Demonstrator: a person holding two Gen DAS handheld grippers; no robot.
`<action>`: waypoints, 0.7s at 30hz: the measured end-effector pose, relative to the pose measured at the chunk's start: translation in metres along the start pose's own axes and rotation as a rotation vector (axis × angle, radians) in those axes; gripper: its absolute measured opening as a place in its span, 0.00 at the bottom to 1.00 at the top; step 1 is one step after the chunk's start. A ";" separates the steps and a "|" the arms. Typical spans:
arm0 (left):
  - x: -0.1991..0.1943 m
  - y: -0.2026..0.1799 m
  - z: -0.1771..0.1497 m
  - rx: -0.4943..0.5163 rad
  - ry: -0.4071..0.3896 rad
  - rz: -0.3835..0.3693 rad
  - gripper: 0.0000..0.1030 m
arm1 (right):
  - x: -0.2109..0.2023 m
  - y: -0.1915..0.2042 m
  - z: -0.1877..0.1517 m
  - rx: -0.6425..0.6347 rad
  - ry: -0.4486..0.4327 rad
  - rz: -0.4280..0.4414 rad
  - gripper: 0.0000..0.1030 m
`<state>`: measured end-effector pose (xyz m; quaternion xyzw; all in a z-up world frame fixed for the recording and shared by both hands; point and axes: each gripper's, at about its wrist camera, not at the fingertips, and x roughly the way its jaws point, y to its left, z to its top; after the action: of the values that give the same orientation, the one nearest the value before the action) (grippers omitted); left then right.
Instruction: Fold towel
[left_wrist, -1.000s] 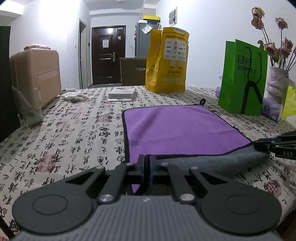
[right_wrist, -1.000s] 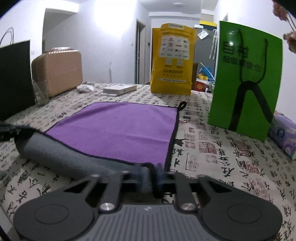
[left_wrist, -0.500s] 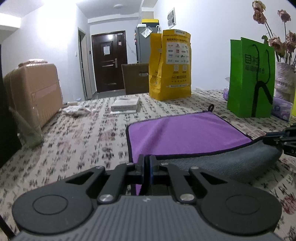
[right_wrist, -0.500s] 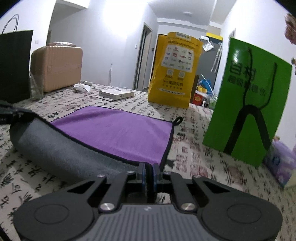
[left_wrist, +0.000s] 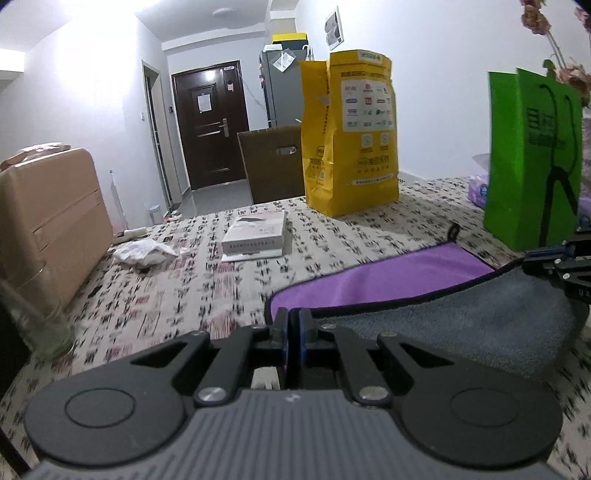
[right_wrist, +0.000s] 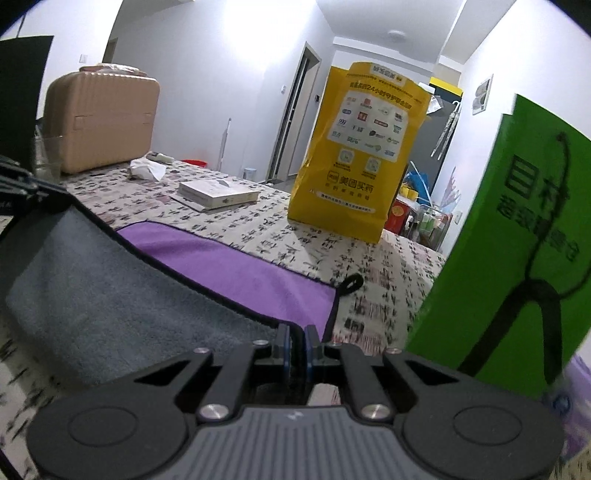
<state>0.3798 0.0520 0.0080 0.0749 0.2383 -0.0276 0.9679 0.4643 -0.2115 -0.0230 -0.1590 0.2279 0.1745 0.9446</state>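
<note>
The surface (left_wrist: 229, 280) is the biggest thing here, covered in a cream cloth printed with black and red calligraphy. Behind it there's a white-walled room with a dark door (left_wrist: 211, 125) at the end of a hallway.

On the surface sits a tan suitcase (right_wrist: 105, 122) at the left, then a tall yellow paper bag (right_wrist: 364, 151) and a green paper bag (right_wrist: 517, 251) on the right side. Can't see into either bag from these angles. A clear glass (left_wrist: 35, 317) stands beside the suitcase, looks like nothing much in it. A brown cardboard box (left_wrist: 273, 162) shows behind the yellow bag.

The towel (left_wrist: 388, 280), purple on one face and grey on the other with black trim, lies in the middle of the surface with its near edge lifted off, so the grey underside curls up facing the cameras. Its black hanging loop (right_wrist: 352, 282) lies at the far right corner.

The left claw (left_wrist: 294, 325) is pinched tight on the near left corner of the towel, and the right claw (right_wrist: 297, 341) is clamped the same way on the near right corner.

Smaller stuff: a flat white box (left_wrist: 256, 234) and a crumpled tissue (left_wrist: 144, 253) further back.
</note>
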 end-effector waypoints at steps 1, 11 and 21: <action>0.008 0.003 0.005 -0.004 0.004 -0.003 0.06 | 0.006 -0.002 0.003 0.000 0.000 0.001 0.07; 0.083 0.030 0.029 -0.079 0.071 -0.033 0.06 | 0.077 -0.036 0.035 0.079 0.021 0.035 0.06; 0.130 0.046 0.036 -0.119 0.121 -0.059 0.07 | 0.129 -0.042 0.038 0.098 0.086 0.027 0.06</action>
<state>0.5153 0.0892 -0.0145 0.0117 0.2998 -0.0371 0.9532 0.6034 -0.2011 -0.0441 -0.1168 0.2786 0.1687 0.9382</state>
